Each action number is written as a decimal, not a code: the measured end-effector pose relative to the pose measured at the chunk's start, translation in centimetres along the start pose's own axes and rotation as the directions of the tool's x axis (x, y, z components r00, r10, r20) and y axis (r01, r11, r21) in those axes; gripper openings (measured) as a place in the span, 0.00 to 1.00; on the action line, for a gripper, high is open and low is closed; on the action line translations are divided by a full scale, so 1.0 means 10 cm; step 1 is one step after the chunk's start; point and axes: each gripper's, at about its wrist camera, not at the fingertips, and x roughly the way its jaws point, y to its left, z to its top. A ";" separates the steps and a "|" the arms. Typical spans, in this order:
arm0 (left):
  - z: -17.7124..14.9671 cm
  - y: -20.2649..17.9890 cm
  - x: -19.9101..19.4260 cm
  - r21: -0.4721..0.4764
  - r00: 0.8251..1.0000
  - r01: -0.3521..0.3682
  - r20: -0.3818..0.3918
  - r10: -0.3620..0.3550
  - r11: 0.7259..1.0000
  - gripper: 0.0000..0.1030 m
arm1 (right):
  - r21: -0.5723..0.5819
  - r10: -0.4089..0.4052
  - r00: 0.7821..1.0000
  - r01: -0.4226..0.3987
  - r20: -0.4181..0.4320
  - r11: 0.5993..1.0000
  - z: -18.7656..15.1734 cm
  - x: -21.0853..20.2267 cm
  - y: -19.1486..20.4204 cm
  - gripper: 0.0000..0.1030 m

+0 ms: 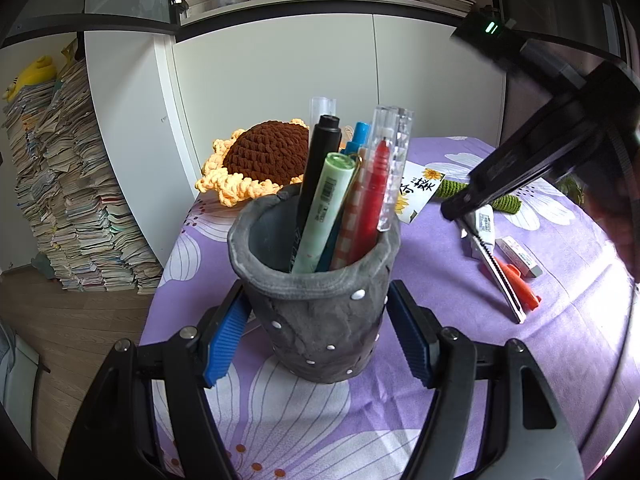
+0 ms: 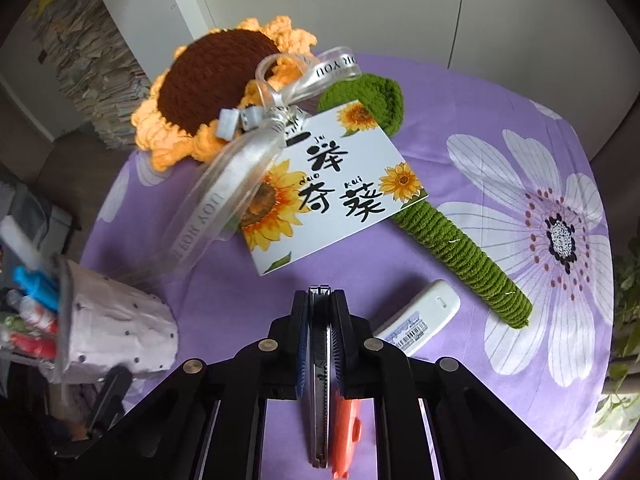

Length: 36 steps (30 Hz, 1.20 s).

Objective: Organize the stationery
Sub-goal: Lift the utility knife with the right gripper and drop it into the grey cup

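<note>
Pen holder (image 1: 320, 312): grey, soft-sided, studded with white dots, upright on the tabletop (image 1: 460, 360), which carried a purple floral cloth. We found our left gripper (image 1: 320, 336) spread wide around its base, one blue pad (image 1: 224, 340) on each side; the left pad was close to the wall, the right one showed a gap.

Contents of holder: black marker (image 1: 320, 168), pale green pen (image 1: 324, 216), red pen (image 1: 374, 196), clear pen (image 1: 396, 164), blue-capped pen (image 1: 358, 136), all standing and leaning toward the far rim.

Utility knife (image 2: 320, 360): metal body, ridged blade track, lying flat on the cloth. Our right gripper (image 2: 320, 300) was clenched on its forward end, the body running back between the pads. In the left view the gripper tip met the knife at its far end.

Orange pen (image 2: 346, 428): beside the knife, touching or nearly touching it along its right side.

Correction tape (image 2: 420, 320): white, barcode label, just right of the gripper.

Eraser (image 1: 520, 258): white in sleeve, near the knife, right of it in the left view.

Crochet sunflower (image 2: 212, 80): brown centre, orange petals, green stem (image 2: 460, 256), at the far side of the tabletop, tied with a clear ribbon (image 2: 248, 160). A card (image 2: 336, 188) printed with sunflowers and black characters lay over the stem.
</note>
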 end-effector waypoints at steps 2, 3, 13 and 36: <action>0.00 0.00 0.00 0.000 1.000 0.000 0.000 0.000 1.000 0.67 | -0.004 0.038 0.998 -0.038 0.043 0.999 -0.08 -0.23 0.02 0.12; 0.00 0.00 0.00 0.000 1.000 0.000 0.000 0.000 1.000 0.67 | -0.009 0.053 0.996 -0.053 0.066 0.999 -0.12 -0.36 0.04 0.12; 0.00 0.00 0.00 0.004 1.000 -0.004 0.001 0.004 1.000 0.67 | -0.112 0.163 0.941 -0.135 0.296 0.984 -0.44 -1.47 0.21 0.12; -0.01 -0.02 -0.01 0.008 1.000 -0.011 0.001 0.011 1.000 0.67 | -0.356 0.370 0.827 -0.224 0.422 0.907 -0.03 -1.86 1.13 0.12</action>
